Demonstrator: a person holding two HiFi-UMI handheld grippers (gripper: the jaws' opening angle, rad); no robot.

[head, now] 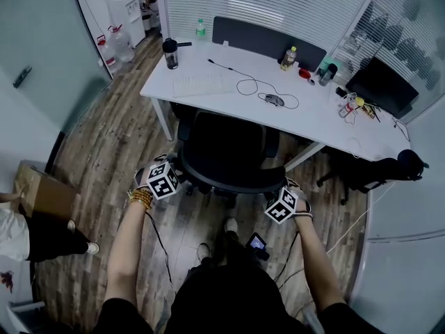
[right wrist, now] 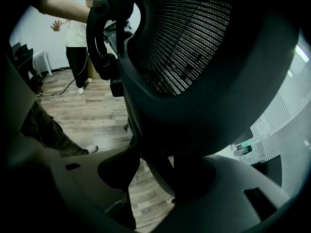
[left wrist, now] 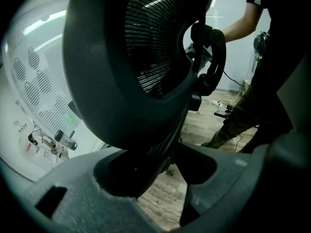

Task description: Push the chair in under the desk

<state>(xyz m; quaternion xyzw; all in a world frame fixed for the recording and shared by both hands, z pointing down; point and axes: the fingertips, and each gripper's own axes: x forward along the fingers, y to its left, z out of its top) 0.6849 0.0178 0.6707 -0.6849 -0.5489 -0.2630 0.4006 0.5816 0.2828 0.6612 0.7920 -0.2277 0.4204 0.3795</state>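
One white desk (head: pixel 316 113), smooth and flat-topped, a thin black cable (head: pixel 245 84) looped on it. Floor (head: pixel 111 138) of grey-brown wood planks; slatted blinds (head: pixel 278 5) behind. One black chair (head: pixel 222 152), with a curved mesh back in a moulded frame, at the desk's near edge. Left gripper (head: pixel 175 169) and right gripper (head: pixel 284 188): jaws clamped on the back's rim, one each side.

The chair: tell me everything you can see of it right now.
The chair is a black office chair with a mesh backrest in a thick, smooth, plastic-looking rim and a dark seat. It stands upright on the wood floor, facing the white desk, seat front at the desk edge, backrest out. The left claw and right claw clamp the rim's two sides.
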